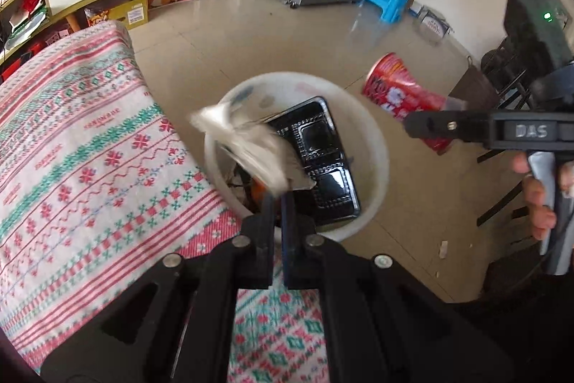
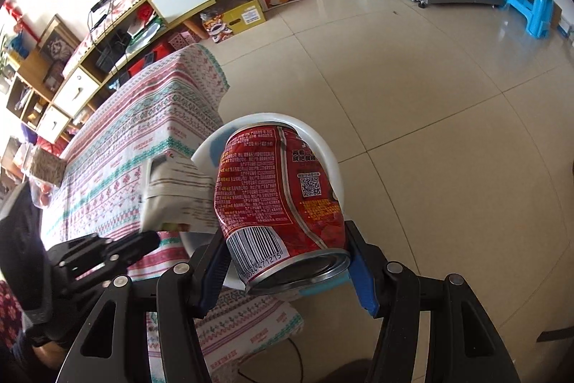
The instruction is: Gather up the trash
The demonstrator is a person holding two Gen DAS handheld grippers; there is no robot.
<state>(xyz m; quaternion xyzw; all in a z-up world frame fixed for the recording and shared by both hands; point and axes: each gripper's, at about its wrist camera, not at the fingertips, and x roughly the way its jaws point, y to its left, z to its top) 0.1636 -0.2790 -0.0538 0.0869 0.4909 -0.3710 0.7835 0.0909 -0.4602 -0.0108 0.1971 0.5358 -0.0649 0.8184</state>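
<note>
Glossy beige floor tiles [image 1: 251, 34] fill the room in our left wrist view, with a white bin [image 1: 376, 174] standing just beside a table under a red-and-green patterned cloth [image 1: 89, 149]. Our left gripper [image 1: 277, 203] has its jaws pinched nearly together on a crumpled whitish wrapper [image 1: 247, 146], which hangs blurred over the bin's rim. Inside the bin lies a black plastic tray [image 1: 319, 164]. To the right, our right gripper [image 1: 423, 124] carries a red can [image 1: 398, 92] over the floor near the bin, a hand [image 1: 538, 200] on its handle.

From our right wrist view, the right gripper [image 2: 287, 261] stands half spread, its blue pads [image 2: 362, 279] pressed on the red can [image 2: 280, 200], which tilts above the white bin [image 2: 326, 149]. Left of it, the left gripper [image 2: 150, 239] holds the wrapper [image 2: 175, 192] at the edge of the patterned cloth [image 2: 125, 149].
</note>
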